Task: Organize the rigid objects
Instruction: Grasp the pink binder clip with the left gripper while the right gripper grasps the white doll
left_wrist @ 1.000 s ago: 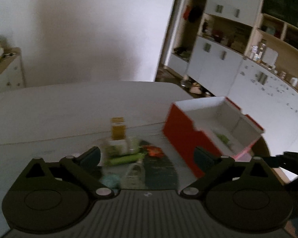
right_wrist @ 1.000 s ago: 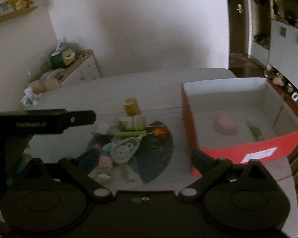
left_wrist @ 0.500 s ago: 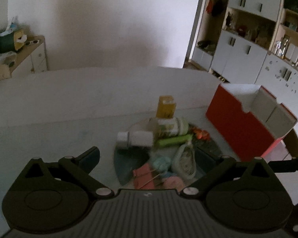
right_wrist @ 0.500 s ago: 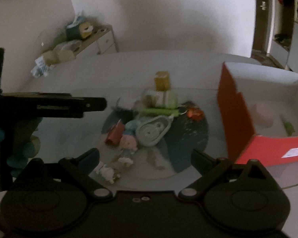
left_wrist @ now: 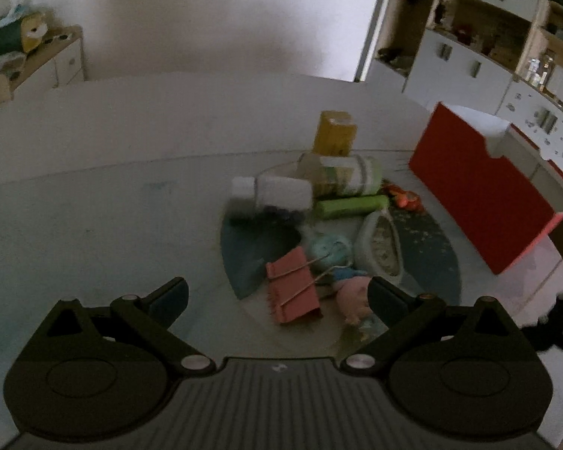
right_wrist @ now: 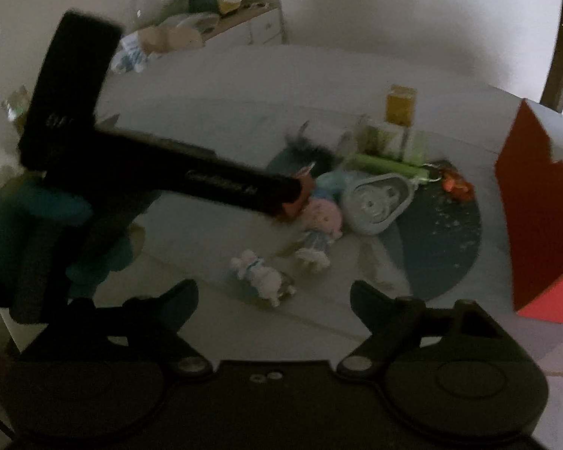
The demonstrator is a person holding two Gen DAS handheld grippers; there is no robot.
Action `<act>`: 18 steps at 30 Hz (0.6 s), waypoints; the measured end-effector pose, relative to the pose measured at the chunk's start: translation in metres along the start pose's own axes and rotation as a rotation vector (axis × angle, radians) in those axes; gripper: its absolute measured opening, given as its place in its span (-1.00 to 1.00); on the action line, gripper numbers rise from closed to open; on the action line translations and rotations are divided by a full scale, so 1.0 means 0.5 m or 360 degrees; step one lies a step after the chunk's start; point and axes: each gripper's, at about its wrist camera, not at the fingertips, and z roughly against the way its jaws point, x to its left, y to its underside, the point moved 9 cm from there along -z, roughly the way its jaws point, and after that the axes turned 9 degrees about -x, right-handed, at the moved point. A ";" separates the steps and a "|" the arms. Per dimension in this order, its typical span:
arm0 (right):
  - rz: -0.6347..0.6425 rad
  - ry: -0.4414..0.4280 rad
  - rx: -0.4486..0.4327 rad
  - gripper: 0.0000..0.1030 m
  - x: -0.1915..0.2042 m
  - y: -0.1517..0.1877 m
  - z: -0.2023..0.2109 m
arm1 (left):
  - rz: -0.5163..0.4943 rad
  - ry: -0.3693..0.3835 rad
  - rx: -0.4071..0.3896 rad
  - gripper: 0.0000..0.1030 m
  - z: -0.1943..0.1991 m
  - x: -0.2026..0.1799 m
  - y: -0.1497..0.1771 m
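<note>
While both tongs gape empty, the right narrowing, the left's arm hides most of the pink clip

White round table, with a dark teal round mat at its near centre. On or around the mat, a loose cluster: pink binder clip, light blue ball, grey tape dispenser, green tube, white bottle on its side, green-labelled bottle on its side, upright yellow box at the far edge, small orange item to the right. Pink-headed doll and white toy figure lie nearest. Red box stands to the right.
</note>
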 end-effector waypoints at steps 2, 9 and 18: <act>0.0016 -0.0007 0.0017 0.63 0.006 0.007 -0.011 | 0.0025 -0.0005 0.0008 0.98 -0.009 0.008 0.003; 0.0043 -0.0014 0.0063 0.41 0.013 0.025 -0.040 | 0.0126 0.0007 0.0072 0.96 -0.037 0.029 0.013; 0.0101 0.0012 0.0087 0.08 0.021 0.023 -0.067 | 0.0090 -0.0002 0.0100 0.60 -0.062 0.025 0.016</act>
